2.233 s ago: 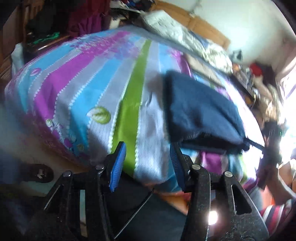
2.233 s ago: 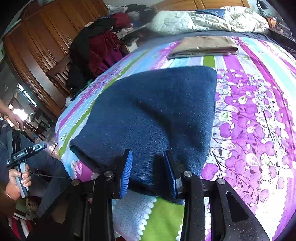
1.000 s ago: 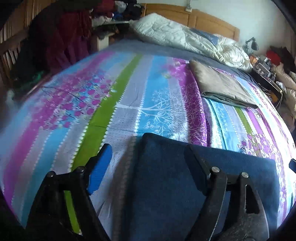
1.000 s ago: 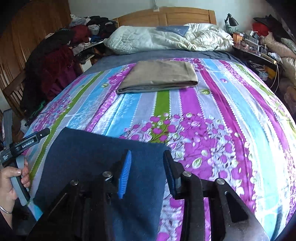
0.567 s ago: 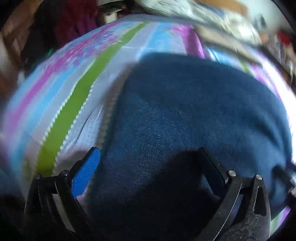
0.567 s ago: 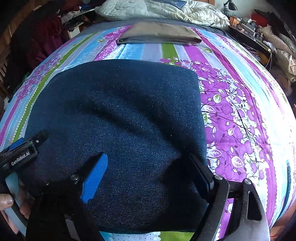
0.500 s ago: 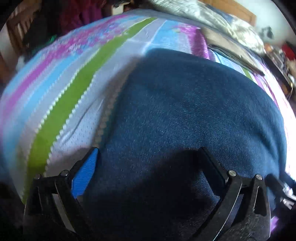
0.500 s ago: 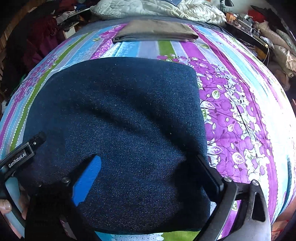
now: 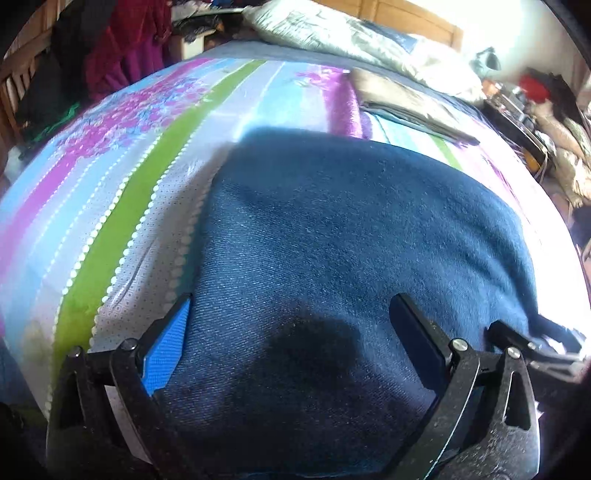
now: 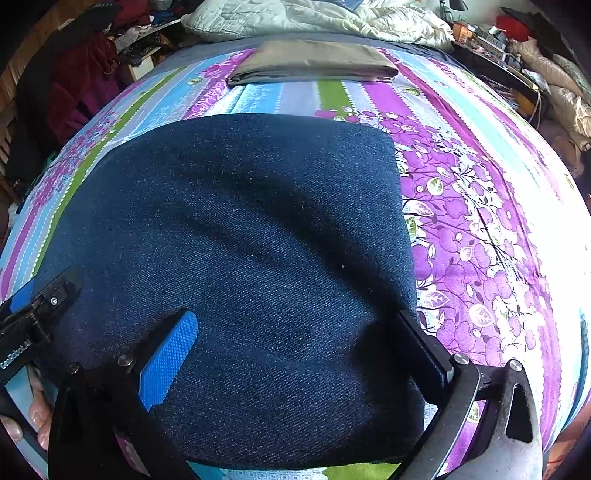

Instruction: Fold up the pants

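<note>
Both grippers, left [image 9: 290, 332] and right [image 10: 299, 347], are now hanging spread wide over the jeans [image 10: 236, 258], gripping nothing after narrower jaws a second ago. The jeans are lying folded at the bed's [image 10: 480, 221] near edge; fold looks finished.

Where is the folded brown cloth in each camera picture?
Left wrist view: the folded brown cloth lies upper right, beyond the blue pants.
Right wrist view: the cloth lies top centre, beyond the pants.
Shared landmark: the white quilt behind it.
</note>
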A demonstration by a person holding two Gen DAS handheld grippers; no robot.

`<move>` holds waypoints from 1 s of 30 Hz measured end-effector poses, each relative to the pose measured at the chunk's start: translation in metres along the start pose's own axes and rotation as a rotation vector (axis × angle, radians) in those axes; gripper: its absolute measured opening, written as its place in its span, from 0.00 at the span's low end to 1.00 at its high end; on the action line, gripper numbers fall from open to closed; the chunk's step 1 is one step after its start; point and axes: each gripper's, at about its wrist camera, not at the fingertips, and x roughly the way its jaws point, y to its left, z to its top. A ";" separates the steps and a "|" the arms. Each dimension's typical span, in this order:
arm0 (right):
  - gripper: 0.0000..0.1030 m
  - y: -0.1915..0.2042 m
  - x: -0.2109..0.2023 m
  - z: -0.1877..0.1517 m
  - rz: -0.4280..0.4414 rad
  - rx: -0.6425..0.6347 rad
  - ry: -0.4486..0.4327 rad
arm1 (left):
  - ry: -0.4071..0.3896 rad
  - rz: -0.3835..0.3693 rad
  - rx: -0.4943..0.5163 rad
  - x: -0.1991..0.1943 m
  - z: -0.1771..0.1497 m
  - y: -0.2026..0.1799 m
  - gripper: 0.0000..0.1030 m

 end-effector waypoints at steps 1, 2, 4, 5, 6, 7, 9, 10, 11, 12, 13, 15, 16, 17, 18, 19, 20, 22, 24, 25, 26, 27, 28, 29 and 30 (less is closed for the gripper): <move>1.00 -0.001 -0.001 0.000 0.012 -0.007 0.003 | -0.025 0.010 0.000 -0.003 -0.002 0.001 0.94; 1.00 -0.003 -0.001 -0.001 0.022 -0.014 0.006 | -0.058 0.015 -0.011 -0.009 -0.002 0.004 0.94; 1.00 -0.004 -0.001 0.001 0.032 -0.024 0.018 | -0.147 0.022 -0.062 -0.029 0.004 0.014 0.95; 1.00 -0.004 0.000 0.002 0.033 -0.020 0.023 | -0.194 0.024 -0.082 -0.040 0.009 0.020 0.95; 1.00 -0.003 0.001 0.003 0.030 -0.016 0.026 | -0.222 0.008 -0.083 -0.048 0.015 0.024 0.96; 1.00 -0.003 0.001 0.003 0.023 -0.011 0.027 | -0.222 -0.007 -0.069 -0.051 0.020 0.025 0.98; 1.00 0.000 0.003 0.003 0.010 -0.003 0.022 | -0.178 -0.030 -0.001 -0.046 0.028 0.019 0.98; 1.00 0.002 0.004 0.002 0.006 -0.001 0.017 | -0.148 -0.042 0.043 -0.041 0.029 0.012 0.99; 1.00 0.002 0.005 0.002 0.003 0.000 0.011 | -0.117 -0.053 0.074 -0.034 0.026 0.006 0.99; 1.00 0.003 0.006 0.001 0.000 -0.005 0.009 | -0.061 -0.059 0.102 -0.020 0.022 -0.003 0.99; 1.00 0.003 0.007 0.002 -0.001 -0.009 0.015 | -0.022 -0.067 0.116 -0.010 0.016 -0.007 0.99; 1.00 0.004 0.008 0.005 0.003 -0.010 0.039 | 0.127 -0.046 0.155 0.030 0.000 -0.019 1.00; 1.00 0.005 0.009 0.006 -0.001 -0.021 0.051 | 0.113 -0.038 0.150 0.035 -0.005 -0.020 1.00; 1.00 0.005 0.009 0.008 0.000 -0.025 0.057 | 0.055 -0.045 0.125 0.032 -0.008 -0.018 1.00; 1.00 0.004 0.010 0.009 0.003 -0.024 0.059 | 0.065 -0.043 0.120 0.033 -0.008 -0.019 1.00; 1.00 0.003 0.010 0.008 0.005 -0.024 0.057 | 0.070 -0.042 0.113 0.032 -0.007 -0.019 1.00; 1.00 0.004 0.010 0.008 0.002 -0.026 0.051 | 0.078 -0.040 0.114 0.032 -0.005 -0.019 1.00; 1.00 0.006 0.010 0.005 -0.009 -0.028 0.038 | 0.088 -0.037 0.122 0.033 -0.004 -0.020 1.00; 1.00 0.008 0.009 0.002 -0.021 -0.031 0.026 | 0.092 -0.043 0.122 0.034 -0.004 -0.019 1.00; 1.00 0.008 0.010 0.001 -0.022 -0.032 0.023 | 0.086 -0.042 0.126 0.033 -0.004 -0.019 1.00; 1.00 0.008 0.010 0.001 -0.022 -0.033 0.022 | 0.078 -0.040 0.127 0.033 -0.004 -0.020 1.00; 1.00 0.008 0.010 0.001 -0.022 -0.033 0.022 | 0.071 -0.039 0.126 0.033 -0.006 -0.021 1.00; 1.00 0.008 0.010 0.001 -0.021 -0.034 0.024 | 0.064 -0.038 0.125 0.033 -0.008 -0.018 1.00; 1.00 0.008 0.010 0.001 -0.022 -0.035 0.025 | 0.061 -0.035 0.123 0.033 -0.008 -0.018 1.00; 1.00 0.008 0.010 0.001 -0.023 -0.035 0.026 | 0.060 -0.033 0.122 0.032 -0.010 -0.019 1.00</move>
